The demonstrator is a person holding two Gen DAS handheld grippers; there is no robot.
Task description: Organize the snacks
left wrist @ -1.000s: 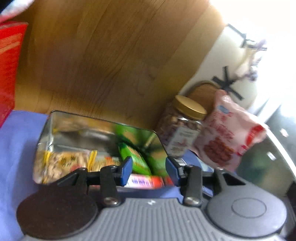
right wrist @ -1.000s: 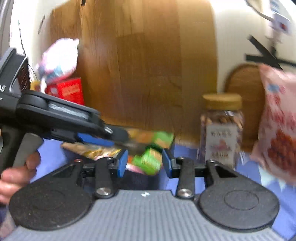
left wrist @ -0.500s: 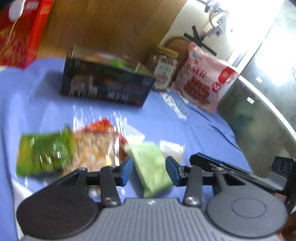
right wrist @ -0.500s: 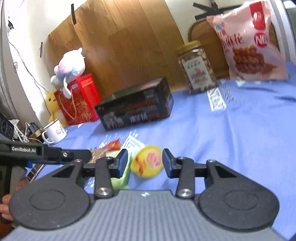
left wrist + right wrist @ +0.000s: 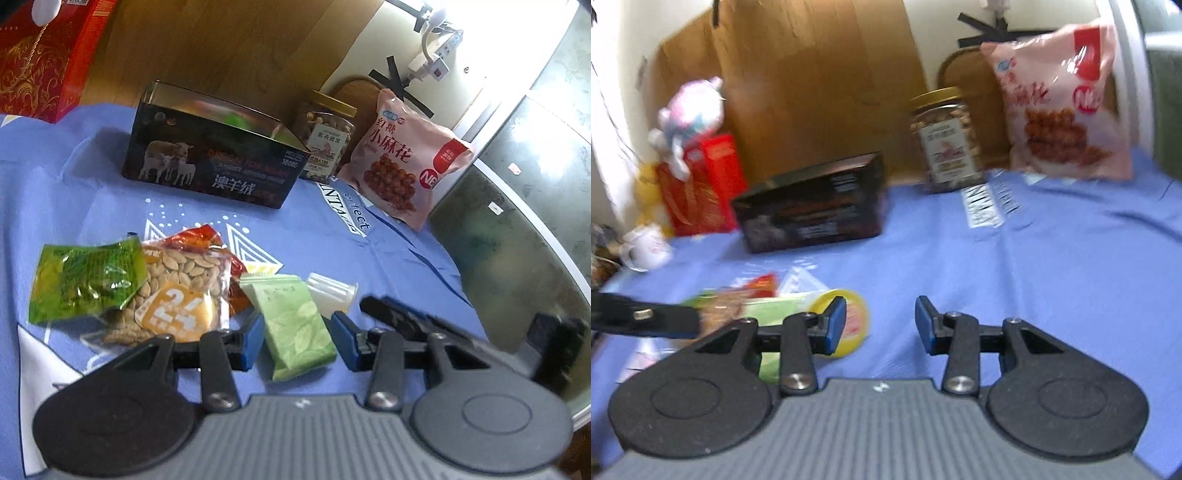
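Snack packets [image 5: 177, 291] lie clustered on the blue cloth [image 5: 399, 258] before the open tin [image 5: 218, 158]; bare cloth spreads rightward. Left gripper [image 5: 297, 334] straddles the pale-green packet [image 5: 295, 325], jaws apart; right gripper [image 5: 880, 325] gapes empty beside a yellow-lidded cup [image 5: 849, 317].

A blue cloth [image 5: 399, 236] printed with white triangles, dots and lettering is seen under everything. The black tin [image 5: 210, 166] is decorated with white sheep and pale script. A pale green packet [image 5: 295, 325] carries a leaf pattern, and a glossy darker green wrapper [image 5: 85, 280] lies beside a clear seed bag [image 5: 181, 288] marked in orange. The pink bag [image 5: 402, 162] is printed with brown twists and red patches. A gold lid tops the jar [image 5: 325, 136]. A red box [image 5: 40, 59] bears gold scrollwork.
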